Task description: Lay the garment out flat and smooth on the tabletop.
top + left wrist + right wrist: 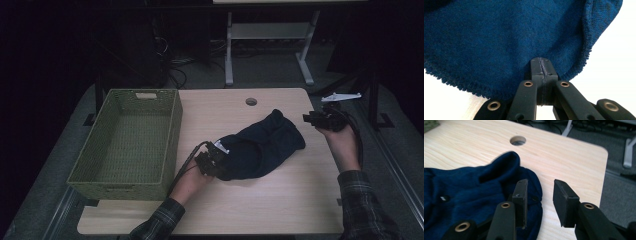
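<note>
High view: a dark blue sweater point(262, 145) lies bunched in the middle of the table point(280, 200), right of the green basket point(127, 142). The left gripper point(216, 161) pinches the sweater's near-left edge, jaws fully closed on the cloth. The right gripper point(312, 119) hangs just off the far-right end, jaws partly open and empty. A firm left pinch matters while the right finds a fresh hold.
</note>
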Available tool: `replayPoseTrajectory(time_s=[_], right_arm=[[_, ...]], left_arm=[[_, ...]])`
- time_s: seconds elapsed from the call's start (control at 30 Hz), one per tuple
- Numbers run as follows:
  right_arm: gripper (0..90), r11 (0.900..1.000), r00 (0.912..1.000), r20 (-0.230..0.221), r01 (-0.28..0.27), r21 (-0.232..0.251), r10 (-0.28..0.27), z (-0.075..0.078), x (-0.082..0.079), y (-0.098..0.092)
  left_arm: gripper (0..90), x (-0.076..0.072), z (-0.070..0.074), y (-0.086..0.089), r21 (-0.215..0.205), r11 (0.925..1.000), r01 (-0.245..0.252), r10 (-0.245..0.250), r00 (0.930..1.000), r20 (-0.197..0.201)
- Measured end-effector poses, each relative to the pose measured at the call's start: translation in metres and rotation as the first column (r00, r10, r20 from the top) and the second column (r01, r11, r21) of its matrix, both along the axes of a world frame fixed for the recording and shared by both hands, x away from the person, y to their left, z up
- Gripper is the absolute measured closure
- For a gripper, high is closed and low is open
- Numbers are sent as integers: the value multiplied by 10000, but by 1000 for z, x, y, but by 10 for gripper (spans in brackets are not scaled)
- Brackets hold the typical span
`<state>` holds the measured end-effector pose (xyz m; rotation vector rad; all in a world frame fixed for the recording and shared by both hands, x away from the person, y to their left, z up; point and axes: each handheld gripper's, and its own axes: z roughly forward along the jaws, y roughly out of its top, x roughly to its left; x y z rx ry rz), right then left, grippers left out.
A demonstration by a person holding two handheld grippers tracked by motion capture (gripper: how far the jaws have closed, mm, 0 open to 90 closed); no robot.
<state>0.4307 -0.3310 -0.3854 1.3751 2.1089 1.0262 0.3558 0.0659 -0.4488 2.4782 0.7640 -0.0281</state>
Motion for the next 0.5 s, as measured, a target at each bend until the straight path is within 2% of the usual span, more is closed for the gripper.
replayPoseTrajectory(time_s=[0.17, 0.2, 0.23, 0.27, 0.33, 0.4, 0.5], right_arm=[[603, 9997, 9978, -644, 165, 181, -153, -25, 19, 3], [603, 9997, 9978, -644, 165, 181, -153, -25, 19, 3], [572, 9992, 9948, -1008, 196, 347, -160, -36, 27, 6], [572, 9992, 9948, -1008, 196, 347, -160, -36, 27, 6], [522, 9988, 9897, -1426, 217, 431, -154, -47, 33, 11], [501, 9989, 9880, -1537, 237, 416, -171, -51, 36, 13], [492, 9993, 9777, -2094, 245, 266, -184, -64, 41, 20]], left_arm=[[900, 1, 0, 0, -48, 10000, -11, 11, 10000, -37], [900, 1, 0, 0, -48, 10000, -11, 11, 10000, -37], [900, 0, 0, 0, -52, 10000, -5, 5, 10000, -19], [900, 0, 0, 0, -52, 10000, -5, 5, 10000, -19], [900, 1, 0, 0, -64, 10000, -12, 11, 10000, -32], [900, 0, 0, 0, -53, 10000, -5, 5, 10000, -19], [900, 0, 0, 0, -11, 10000, 15, -15, 10000, 10]])
